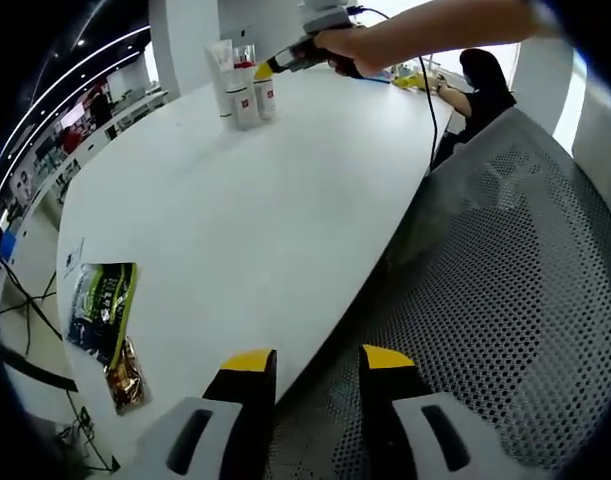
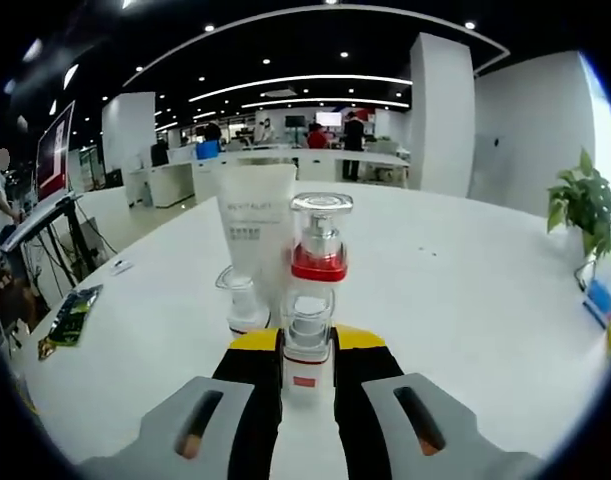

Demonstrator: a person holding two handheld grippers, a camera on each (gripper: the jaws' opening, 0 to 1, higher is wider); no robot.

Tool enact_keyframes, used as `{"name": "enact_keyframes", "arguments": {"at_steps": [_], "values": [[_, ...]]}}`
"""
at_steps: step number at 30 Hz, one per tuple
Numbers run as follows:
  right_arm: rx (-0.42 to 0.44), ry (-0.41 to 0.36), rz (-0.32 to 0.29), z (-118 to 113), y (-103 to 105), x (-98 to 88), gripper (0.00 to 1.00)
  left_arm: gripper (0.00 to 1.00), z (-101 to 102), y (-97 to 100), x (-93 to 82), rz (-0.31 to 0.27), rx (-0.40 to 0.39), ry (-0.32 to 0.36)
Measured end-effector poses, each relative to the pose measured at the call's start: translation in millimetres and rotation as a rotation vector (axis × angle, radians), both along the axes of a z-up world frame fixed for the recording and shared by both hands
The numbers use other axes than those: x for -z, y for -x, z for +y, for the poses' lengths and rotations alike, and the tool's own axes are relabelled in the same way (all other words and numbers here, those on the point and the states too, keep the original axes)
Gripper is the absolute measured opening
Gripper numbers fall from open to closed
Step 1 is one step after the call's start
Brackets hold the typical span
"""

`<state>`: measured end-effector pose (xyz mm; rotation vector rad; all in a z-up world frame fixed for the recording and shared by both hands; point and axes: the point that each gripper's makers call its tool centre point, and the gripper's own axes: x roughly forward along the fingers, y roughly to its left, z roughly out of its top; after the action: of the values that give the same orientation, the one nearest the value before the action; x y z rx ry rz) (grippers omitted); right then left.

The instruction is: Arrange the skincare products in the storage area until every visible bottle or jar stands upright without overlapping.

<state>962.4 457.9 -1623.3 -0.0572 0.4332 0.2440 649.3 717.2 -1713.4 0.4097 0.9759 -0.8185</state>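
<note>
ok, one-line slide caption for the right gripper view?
Right gripper shut on upright red-collared pump bottle, beside white tube on white table.

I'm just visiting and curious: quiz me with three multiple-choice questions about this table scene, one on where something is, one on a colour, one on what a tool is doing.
1. Where does the green snack packet lie?
A. near the table's edge
B. among the bottles
C. on the mesh chair

2. What colour is the pump bottle's collar?
A. blue
B. red
C. green

3. The right tool is:
A. open over nothing
B. closed on the pump bottle
C. holding the white tube

Answers: 1 A, it rests by the white table's rim; 2 B, a red band under the silver pump; 3 B, both jaws press its sides.
</note>
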Motion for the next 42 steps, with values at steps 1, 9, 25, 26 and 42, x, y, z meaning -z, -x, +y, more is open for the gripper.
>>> {"name": "enact_keyframes", "arguments": {"at_steps": [1, 9, 25, 26, 42], "values": [[0.003, 0.002, -0.001, 0, -1, 1.0, 0.16, 0.30, 0, -0.2, -0.2, -0.004, 0.002, 0.000], [0.009, 0.007, -0.031, -1, -3, 4.8, 0.16, 0.29, 1, 0.7, 1.6, -0.002, 0.004, -0.007], [0.028, 0.000, -0.082, 3, -4, 2.9, 0.17, 0.26, 1, 2.2, 5.1, -0.005, 0.008, -0.020], [0.028, -0.003, -0.082, 3, -4, 2.5, 0.17, 0.26, 2, 2.3, 5.1, -0.004, 0.008, -0.020], [0.066, 0.000, -0.016, -1, -4, 13.3, 0.18, 0.26, 2, 1.9, 5.0, -0.011, 0.013, -0.024]]}}
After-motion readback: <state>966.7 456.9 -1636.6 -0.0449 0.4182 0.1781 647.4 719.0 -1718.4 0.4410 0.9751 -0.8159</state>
